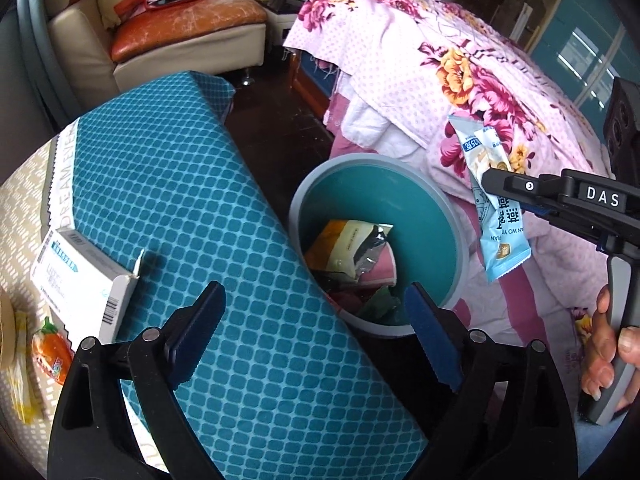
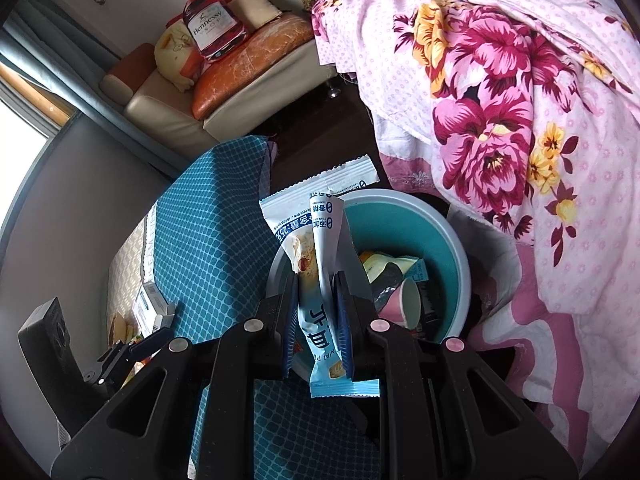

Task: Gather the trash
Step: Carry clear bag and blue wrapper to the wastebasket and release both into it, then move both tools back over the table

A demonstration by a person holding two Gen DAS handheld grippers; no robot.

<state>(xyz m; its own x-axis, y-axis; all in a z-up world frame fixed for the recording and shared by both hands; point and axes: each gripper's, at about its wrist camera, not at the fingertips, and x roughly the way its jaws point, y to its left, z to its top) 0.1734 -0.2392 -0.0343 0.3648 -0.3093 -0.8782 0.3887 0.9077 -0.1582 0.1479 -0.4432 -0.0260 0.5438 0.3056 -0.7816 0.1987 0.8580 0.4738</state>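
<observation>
**Wrapper pinched over the bin, other tool wide open**

Left wrist view first: the left tool (image 1: 312,328) has its jaws spread wide with nothing between them, sitting over the near edge of the teal-lined trash bin (image 1: 460,240). The bin already has some stuff in it, a crumpled foil pouch (image 1: 352,252) and a pink paper cup (image 1: 382,270) among it. To the left is a cushion with a teal grid cover (image 1: 192,208), and a white carton (image 1: 80,280) lies on its left edge. Over on the right, the right tool (image 1: 490,178) comes in from the side, held by a hand (image 1: 608,360), and it's clamped on a light blue snack wrapper (image 1: 496,216) that hangs down just right of the bin, in front of the floral bedspread (image 1: 460,72).

Right wrist view: the right tool (image 2: 316,300) is closed tight on the snack wrapper (image 2: 320,320), which stands up between the pads and sticks out below them too. The trash bin (image 2: 448,240) is right behind it, a bit to the right, with the paper cup (image 2: 408,300) showing inside. Far back there's a sofa (image 2: 172,108).
</observation>
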